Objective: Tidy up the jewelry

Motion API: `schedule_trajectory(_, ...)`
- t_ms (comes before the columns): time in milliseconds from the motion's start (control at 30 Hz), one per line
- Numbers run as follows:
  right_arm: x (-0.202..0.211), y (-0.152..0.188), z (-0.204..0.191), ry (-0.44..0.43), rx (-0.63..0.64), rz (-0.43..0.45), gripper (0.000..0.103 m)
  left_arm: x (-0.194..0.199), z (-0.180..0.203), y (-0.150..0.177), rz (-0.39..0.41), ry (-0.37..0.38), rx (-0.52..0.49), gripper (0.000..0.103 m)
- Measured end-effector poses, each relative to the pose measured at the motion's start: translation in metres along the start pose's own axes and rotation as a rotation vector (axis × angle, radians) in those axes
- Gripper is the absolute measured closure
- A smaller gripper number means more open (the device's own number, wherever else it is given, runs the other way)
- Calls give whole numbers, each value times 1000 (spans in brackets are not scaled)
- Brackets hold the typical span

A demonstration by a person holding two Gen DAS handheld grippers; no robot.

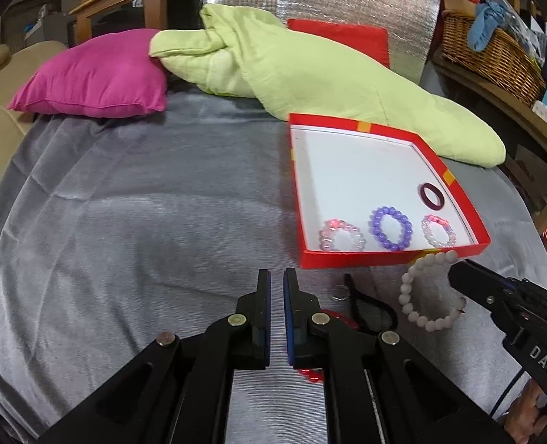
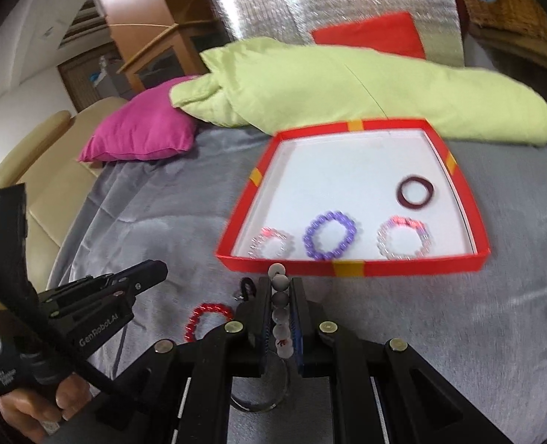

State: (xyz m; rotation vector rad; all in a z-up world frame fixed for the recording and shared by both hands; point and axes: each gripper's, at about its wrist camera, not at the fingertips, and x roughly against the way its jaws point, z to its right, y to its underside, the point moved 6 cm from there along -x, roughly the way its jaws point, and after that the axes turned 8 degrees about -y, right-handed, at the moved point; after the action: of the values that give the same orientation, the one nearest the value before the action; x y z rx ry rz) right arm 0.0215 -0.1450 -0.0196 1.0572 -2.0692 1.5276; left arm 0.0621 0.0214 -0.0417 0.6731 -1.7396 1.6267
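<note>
1. Done: red box (image 1: 392, 259) on the grey bed cover (image 1: 144, 222) holds four pieces: two pink-clear bead bracelets, purple bead bracelet (image 1: 391, 228), dark maroon ring (image 1: 432, 195).
2. In progress: right tongs (image 2: 281, 303) clamp the white bead bracelet (image 1: 430, 292), just in front of the box's near wall.
3. Left: red bead bracelet (image 2: 207, 320) and a black looped piece (image 1: 369, 307) lie on the cover near the tongs.
4. Left tongs (image 1: 277, 288) nearly closed, narrow gap, nothing between them.
5. Unclear: red bracelet mostly hidden behind left tongs in the left view; right view is motion-blurred; small clear item beside the black loop unidentifiable.
</note>
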Motion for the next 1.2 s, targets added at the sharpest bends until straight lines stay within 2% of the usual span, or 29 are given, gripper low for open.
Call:
schedule_trajectory(400, 15, -7, -29, -80, 138, 94, 92, 0, -39, -12, 25, -28, 116, 96)
schedule_trajectory(767, 41, -25, -8, -110, 86, 174, 92, -9, -56, -39, 132, -102, 159, 96)
schedule_trajectory(1033, 50, -45, 24, -98, 4, 223, 92, 0, -22, -58, 224, 0, 147, 96)
schedule_trajectory(1200, 42, -61, 40, -96, -36, 221, 92, -3, 7, -64, 224, 73, 122, 96)
